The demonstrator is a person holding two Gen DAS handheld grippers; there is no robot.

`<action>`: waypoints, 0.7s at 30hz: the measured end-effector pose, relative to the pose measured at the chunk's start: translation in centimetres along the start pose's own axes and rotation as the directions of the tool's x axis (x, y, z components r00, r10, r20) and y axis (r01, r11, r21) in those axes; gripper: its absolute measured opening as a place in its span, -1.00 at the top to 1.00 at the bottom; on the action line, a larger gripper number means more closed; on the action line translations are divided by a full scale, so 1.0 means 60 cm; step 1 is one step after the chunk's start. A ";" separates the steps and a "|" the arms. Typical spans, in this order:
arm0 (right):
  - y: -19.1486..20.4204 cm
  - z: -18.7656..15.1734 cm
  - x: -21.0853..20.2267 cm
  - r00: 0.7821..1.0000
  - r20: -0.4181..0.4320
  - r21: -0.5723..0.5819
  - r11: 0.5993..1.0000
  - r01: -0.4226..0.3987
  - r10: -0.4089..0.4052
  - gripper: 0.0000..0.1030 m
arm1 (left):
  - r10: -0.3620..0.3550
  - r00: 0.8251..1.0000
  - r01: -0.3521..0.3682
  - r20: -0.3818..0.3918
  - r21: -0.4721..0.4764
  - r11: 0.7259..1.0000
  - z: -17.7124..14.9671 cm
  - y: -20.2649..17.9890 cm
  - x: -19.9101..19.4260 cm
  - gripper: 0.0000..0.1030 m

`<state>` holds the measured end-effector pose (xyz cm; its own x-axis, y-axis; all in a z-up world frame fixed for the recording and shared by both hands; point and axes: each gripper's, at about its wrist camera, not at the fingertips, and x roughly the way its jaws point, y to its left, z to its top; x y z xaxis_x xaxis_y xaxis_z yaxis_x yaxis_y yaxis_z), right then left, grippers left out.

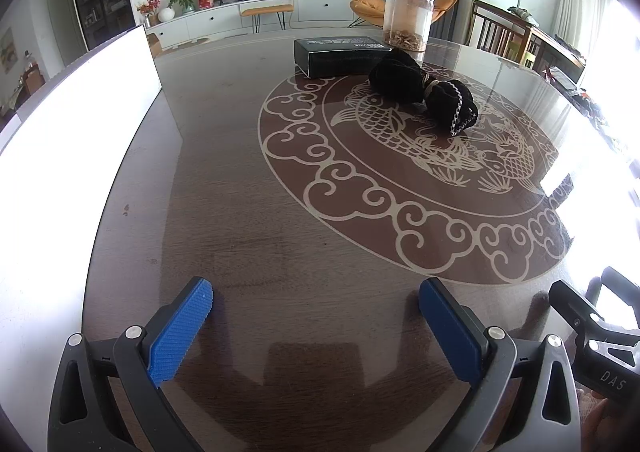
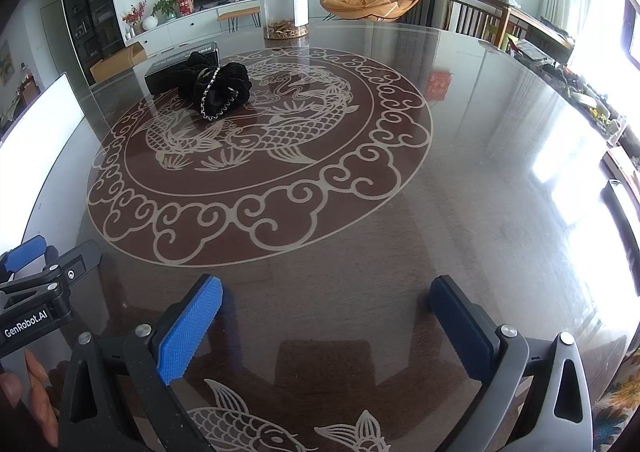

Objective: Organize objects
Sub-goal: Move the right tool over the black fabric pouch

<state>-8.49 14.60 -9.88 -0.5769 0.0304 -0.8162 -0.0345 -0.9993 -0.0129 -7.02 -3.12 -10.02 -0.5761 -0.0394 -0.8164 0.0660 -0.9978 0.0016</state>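
hovering over bare table (image 1: 248, 187) near its edge, seemingly: open left gripper (image 1: 316, 326)

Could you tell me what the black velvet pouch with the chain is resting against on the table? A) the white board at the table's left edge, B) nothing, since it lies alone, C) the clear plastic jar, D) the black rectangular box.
D: in both wrist views the black velvet pouch overlaps the near edge of the black rectangular box, while the clear plastic jar stands apart behind them.
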 end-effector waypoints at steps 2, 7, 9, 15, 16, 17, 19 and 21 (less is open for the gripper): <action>0.000 0.000 0.000 1.000 0.000 0.001 1.000 0.000 0.000 -1.00 | 0.001 1.000 -0.001 0.000 0.000 1.000 0.000 0.000 0.000 -1.00; -0.001 0.000 0.000 1.000 0.000 0.001 1.000 0.001 -0.001 -1.00 | 0.000 1.000 0.000 0.000 0.000 1.000 0.000 0.000 0.001 -1.00; -0.001 0.000 0.000 1.000 0.000 0.001 1.000 0.001 -0.001 -1.00 | 0.000 1.000 0.000 0.000 0.000 1.000 0.000 0.000 0.001 -1.00; -0.001 0.000 0.000 1.000 0.000 0.002 1.000 0.003 -0.003 -1.00 | -0.008 1.000 0.008 -0.005 0.005 1.000 0.002 0.002 0.001 -1.00; -0.001 0.000 0.000 1.000 0.000 0.002 1.000 0.003 -0.003 -1.00 | -0.010 1.000 0.010 -0.009 0.007 1.000 0.004 0.003 0.002 -1.00; -0.001 0.000 0.000 1.000 0.000 0.002 1.000 0.003 -0.003 -1.00 | -0.009 1.000 0.009 -0.011 0.006 1.000 0.005 0.004 0.003 -1.00; -0.001 0.000 0.000 1.000 0.000 0.002 1.000 0.001 -0.001 -1.00 | -0.007 1.000 0.007 -0.009 0.005 1.000 0.005 0.003 0.004 -1.00; -0.001 -0.001 -0.001 1.000 0.001 0.003 1.000 0.000 0.000 -1.00 | -0.007 1.000 0.007 -0.007 0.005 1.000 0.005 0.004 0.005 -1.00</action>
<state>-8.41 14.69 -9.88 -0.5776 0.0301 -0.8158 -0.0369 -0.9993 -0.0108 -7.45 -3.38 -10.07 -0.5705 -0.0324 -0.8206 0.0580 -0.9983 -0.0009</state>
